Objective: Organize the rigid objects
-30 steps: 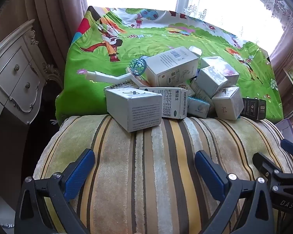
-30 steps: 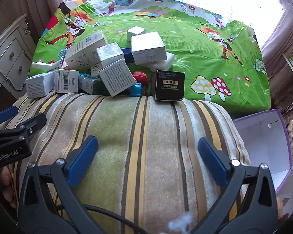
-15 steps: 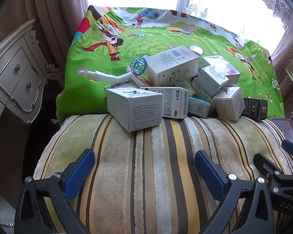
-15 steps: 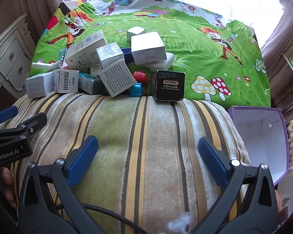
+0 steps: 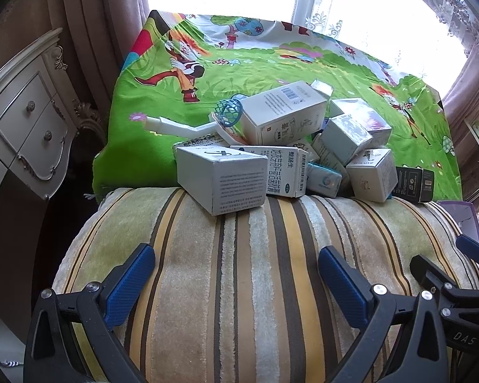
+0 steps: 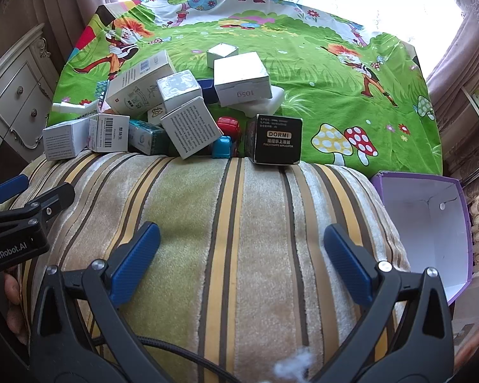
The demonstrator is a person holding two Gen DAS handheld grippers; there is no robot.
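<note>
A heap of small cardboard boxes lies on a green cartoon cloth (image 6: 303,63), just beyond a striped cushion (image 6: 239,223). A white box (image 5: 222,178) is nearest on the left; a black DORMI box (image 6: 276,138) stands on the right, also in the left wrist view (image 5: 415,183). A red toy (image 6: 228,124) and a blue toy (image 6: 222,147) sit between boxes. My left gripper (image 5: 236,277) is open and empty over the cushion. My right gripper (image 6: 242,255) is open and empty over the cushion, right of the left gripper (image 6: 28,198).
An open purple box (image 6: 431,223) with a white inside stands at the right of the cushion. A white carved dresser (image 5: 25,121) stands at the left. Curtains and a bright window are behind the cloth. A teal mesh ball (image 5: 230,111) lies in the heap.
Both views have shifted slightly; more of the purple box shows at the right. The heap has not moved and both grippers stay open.
</note>
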